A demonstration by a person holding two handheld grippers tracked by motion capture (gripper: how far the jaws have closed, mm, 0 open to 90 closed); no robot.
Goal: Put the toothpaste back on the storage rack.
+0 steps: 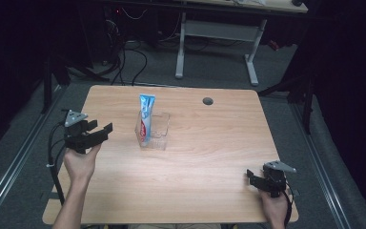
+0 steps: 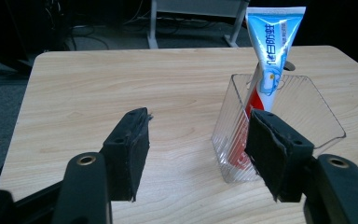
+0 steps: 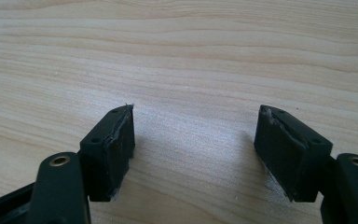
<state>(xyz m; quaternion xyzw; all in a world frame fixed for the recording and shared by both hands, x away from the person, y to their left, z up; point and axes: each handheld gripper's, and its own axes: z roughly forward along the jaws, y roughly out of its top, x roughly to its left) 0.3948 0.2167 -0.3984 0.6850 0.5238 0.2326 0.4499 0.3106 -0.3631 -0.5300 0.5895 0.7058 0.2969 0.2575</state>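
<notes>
A tube of toothpaste stood upright in a clear ribbed plastic holder a little left of the middle of the wooden worktop. The tube was blue and white with a red lower part, its flat crimped end up, and it leaned against the holder's left wall, rising well above the rim. In the left gripper view the toothpaste showed through the transparent side of the holder.

The left gripper hovered just left of the holder, near it but apart from it, held in a hand that came up from the near edge. Its jaws stood apart with nothing between them; in its own view the left gripper looked along the worktop with the holder partly behind its right-hand pad.

The right gripper sat low at the near right corner of the worktop, well apart from the holder, in the person's other hand. In its own view the right gripper had its jaws spread wide over bare wood grain, gripping nothing.

A round cable hole lay in the far right part of the worktop. Beyond the far edge stood a white-legged desk on grey carpet, with dark cables trailing on the floor.
</notes>
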